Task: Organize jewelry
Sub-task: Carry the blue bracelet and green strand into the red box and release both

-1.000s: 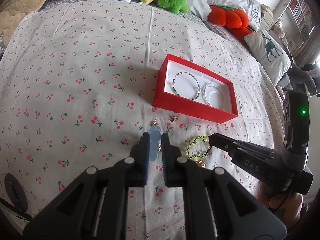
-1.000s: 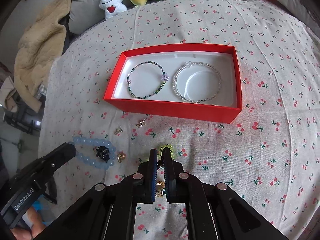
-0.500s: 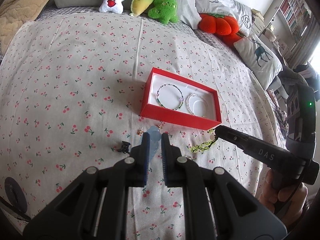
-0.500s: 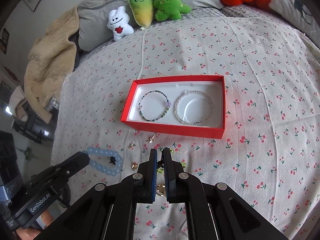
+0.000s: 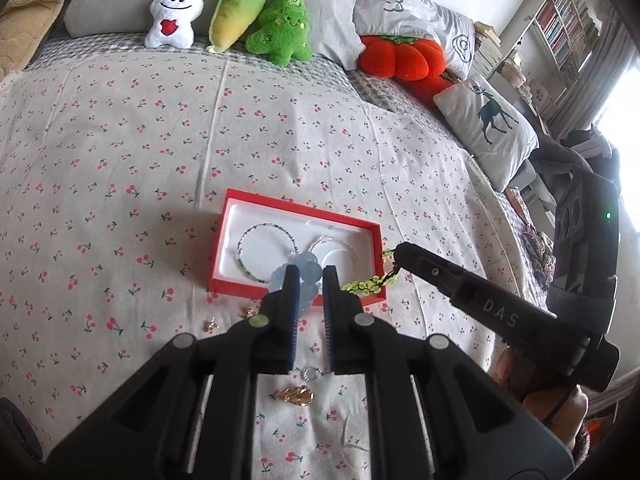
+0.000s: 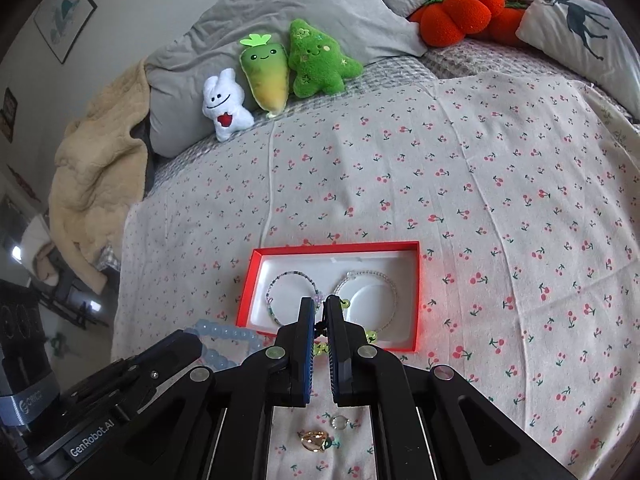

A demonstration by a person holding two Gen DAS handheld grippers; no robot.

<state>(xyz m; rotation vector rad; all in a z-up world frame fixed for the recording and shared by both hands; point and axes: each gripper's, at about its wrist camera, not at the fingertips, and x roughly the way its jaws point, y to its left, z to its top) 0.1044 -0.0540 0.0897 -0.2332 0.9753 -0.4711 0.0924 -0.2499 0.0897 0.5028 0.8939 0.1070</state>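
A red jewelry box (image 5: 372,227) (image 6: 416,280) with a white lining lies on the cherry-print bedspread and holds a dark beaded bracelet (image 5: 244,258) (image 6: 276,284) and a clear beaded bracelet (image 5: 340,242) (image 6: 384,280). My left gripper (image 5: 307,276) is shut on a pale blue bead bracelet (image 5: 304,270) (image 6: 224,334), raised in front of the box. My right gripper (image 6: 321,308) (image 5: 394,258) is shut on a yellow-green bead bracelet (image 5: 366,284) (image 6: 370,336), lifted by the box's right front corner.
Loose small pieces lie on the spread in front of the box: a gold ring (image 5: 298,394) (image 6: 314,440), a silver ring (image 5: 310,373) (image 6: 339,422) and small earrings (image 5: 211,325). Plush toys (image 5: 228,20) and pillows (image 5: 484,128) line the far side.
Both grippers have lifted up and back with their bracelets off the bedspread. The box now looks smaller and farther. The rings beneath have come into view.
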